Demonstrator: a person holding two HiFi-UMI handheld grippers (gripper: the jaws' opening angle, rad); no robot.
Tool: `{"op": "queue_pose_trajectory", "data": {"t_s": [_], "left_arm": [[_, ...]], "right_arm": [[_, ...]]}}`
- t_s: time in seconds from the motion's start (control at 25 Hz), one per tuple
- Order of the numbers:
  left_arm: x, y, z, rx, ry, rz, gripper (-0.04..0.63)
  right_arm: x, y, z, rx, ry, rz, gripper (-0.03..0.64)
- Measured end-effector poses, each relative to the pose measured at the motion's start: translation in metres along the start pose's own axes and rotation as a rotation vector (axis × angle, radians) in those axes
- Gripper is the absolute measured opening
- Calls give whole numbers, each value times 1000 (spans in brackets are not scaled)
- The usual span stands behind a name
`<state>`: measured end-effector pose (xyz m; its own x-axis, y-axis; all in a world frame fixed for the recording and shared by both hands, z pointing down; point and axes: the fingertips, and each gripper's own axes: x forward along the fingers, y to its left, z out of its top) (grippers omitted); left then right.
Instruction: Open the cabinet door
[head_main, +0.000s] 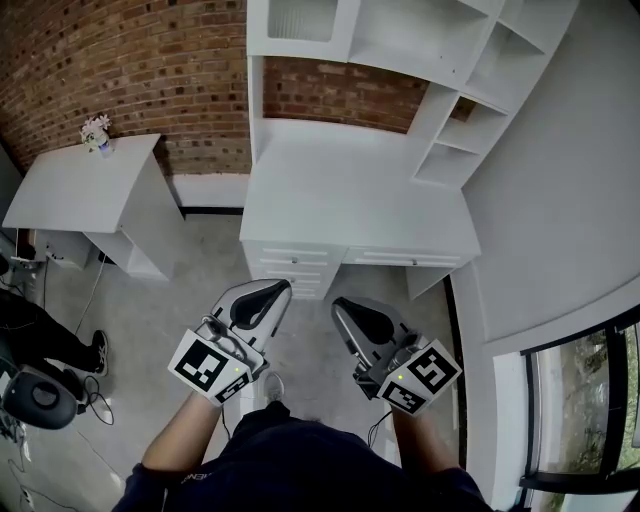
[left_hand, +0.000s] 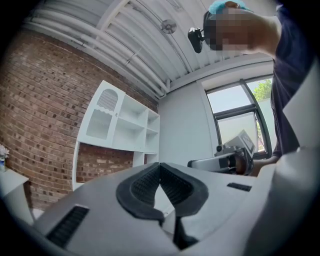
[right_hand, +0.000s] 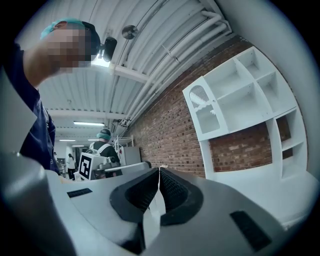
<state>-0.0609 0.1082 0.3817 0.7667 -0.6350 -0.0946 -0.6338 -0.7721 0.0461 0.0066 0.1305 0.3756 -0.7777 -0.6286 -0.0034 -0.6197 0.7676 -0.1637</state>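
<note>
The white cabinet door (head_main: 300, 18), with an arched pane, is closed at the upper left of the white shelf unit above the desk (head_main: 350, 190). The same door shows in the left gripper view (left_hand: 102, 116) and in the right gripper view (right_hand: 205, 107), well ahead of both grippers. My left gripper (head_main: 278, 289) and right gripper (head_main: 342, 305) hover side by side in front of the desk, over the floor and short of the desk's drawers (head_main: 295, 266). Both point level at the desk. The left gripper's jaws (left_hand: 160, 165) are shut and empty. So are the right gripper's (right_hand: 159, 170).
A small white side table (head_main: 70, 190) with a flower pot (head_main: 96, 132) stands at the left against the brick wall. Another person's leg and shoe (head_main: 95, 350) are at the left edge. A white wall and a window (head_main: 590, 400) close off the right side.
</note>
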Motion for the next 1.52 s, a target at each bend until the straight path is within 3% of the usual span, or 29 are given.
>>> {"op": "queue_pose_trajectory", "data": {"t_s": [0.4,0.92,1.52], "left_arm": [[19,71,10,28,-1,-45,9],[54,112,8,58,9,-60,9],[166,169,-8,79,40,17,9]], "right_arm": [[64,-27,12,-4,-9,-52,26],[96,-69,11,15,-22,-67,26],[131,-195,25,36,-22,21,26]]}}
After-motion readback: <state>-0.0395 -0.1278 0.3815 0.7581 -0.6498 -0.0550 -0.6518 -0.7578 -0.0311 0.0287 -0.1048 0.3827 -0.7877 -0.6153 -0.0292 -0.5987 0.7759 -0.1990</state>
